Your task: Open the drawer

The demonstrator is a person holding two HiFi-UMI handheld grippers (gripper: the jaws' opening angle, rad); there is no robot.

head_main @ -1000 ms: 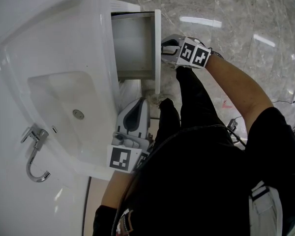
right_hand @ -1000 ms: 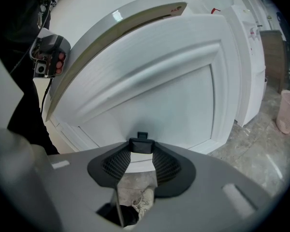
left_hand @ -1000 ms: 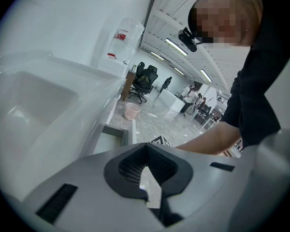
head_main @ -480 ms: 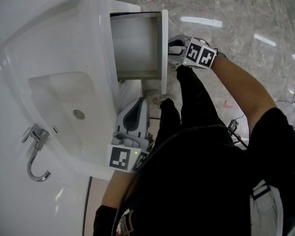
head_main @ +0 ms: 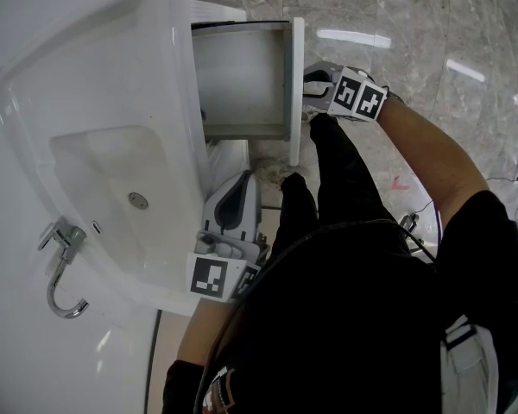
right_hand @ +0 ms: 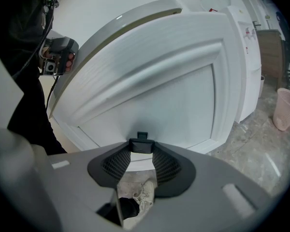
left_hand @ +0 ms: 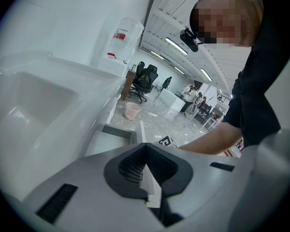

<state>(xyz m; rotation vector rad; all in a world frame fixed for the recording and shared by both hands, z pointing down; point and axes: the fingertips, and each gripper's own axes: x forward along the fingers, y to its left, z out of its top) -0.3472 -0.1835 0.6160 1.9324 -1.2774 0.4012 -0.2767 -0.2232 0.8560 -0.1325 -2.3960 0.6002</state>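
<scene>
A white drawer [head_main: 242, 76] stands pulled out from the vanity under the sink, and its inside shows from above. In the right gripper view its panelled front [right_hand: 174, 95] fills the picture. My right gripper [head_main: 309, 83] is at the outer face of that front, shut on the small dark drawer handle [right_hand: 141, 138], which sits between its fingertips [right_hand: 128, 159]. My left gripper [head_main: 246, 179] hangs beside the sink's front edge and holds nothing. In its own view the left gripper [left_hand: 145, 149] has its pads meeting at the tip.
The white sink basin [head_main: 112, 171] with a chrome tap [head_main: 60, 266] overhangs the drawer at the left. My legs and a light shoe [right_hand: 144, 192] stand on the marble floor just in front of the drawer. A pink waste bin [right_hand: 285, 108] stands further off.
The drawer front has slid further out from the vanity, to the right in the head view, with the right gripper on its handle. The left gripper has stayed put.
</scene>
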